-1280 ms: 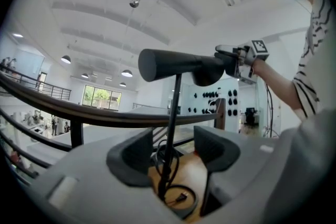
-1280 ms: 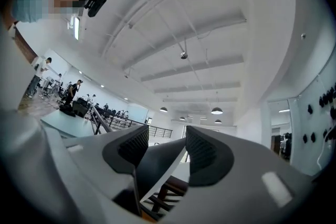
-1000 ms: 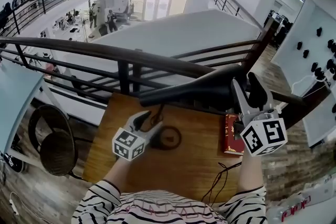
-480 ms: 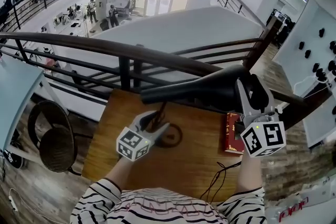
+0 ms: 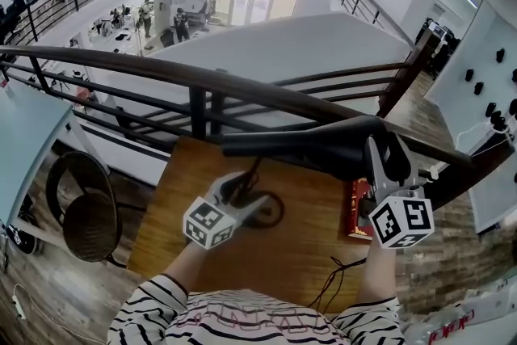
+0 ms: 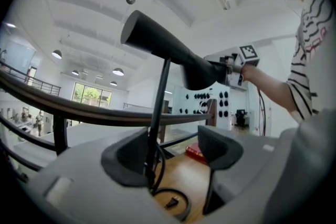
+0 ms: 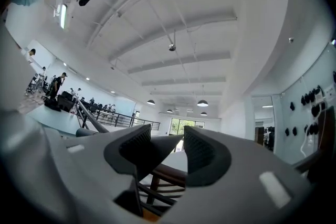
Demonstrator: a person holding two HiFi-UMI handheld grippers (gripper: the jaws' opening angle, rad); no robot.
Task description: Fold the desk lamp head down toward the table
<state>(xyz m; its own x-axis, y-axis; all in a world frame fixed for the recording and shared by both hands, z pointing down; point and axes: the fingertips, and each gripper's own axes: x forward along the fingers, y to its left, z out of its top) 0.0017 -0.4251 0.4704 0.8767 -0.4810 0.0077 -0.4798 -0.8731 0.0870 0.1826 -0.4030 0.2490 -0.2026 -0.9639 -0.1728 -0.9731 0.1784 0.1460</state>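
Lamp head: it hangs high over the tabletop, lying close to level, with its long dark cone running across in front of the railing.
Right gripper: its jaws are drawn narrow on the thick end of the lamp head. The dark cone fills the gap between them, though from here I can't quite tell whether the right pad presses it firmly.
Left gripper: it sits low by the foot of the lamp with its jaws apart. The thin stem stands between them, right against the left pad and well clear of the right one.
Progress: I'd say the grasp is made and the fold itself is hardly begun. The whole swing down toward the tabletop is left to do.
Base: the round black foot rests on the wood just beside the left gripper.
In the way: a red book lies at the right edge, under the held end of the lamp head. A black cable trails across the near wood. Neither seems to block the fold, but the book is where the head could come down.
Steadying: with the left jaws not yet closed, the stem may tip as the head is pulled.
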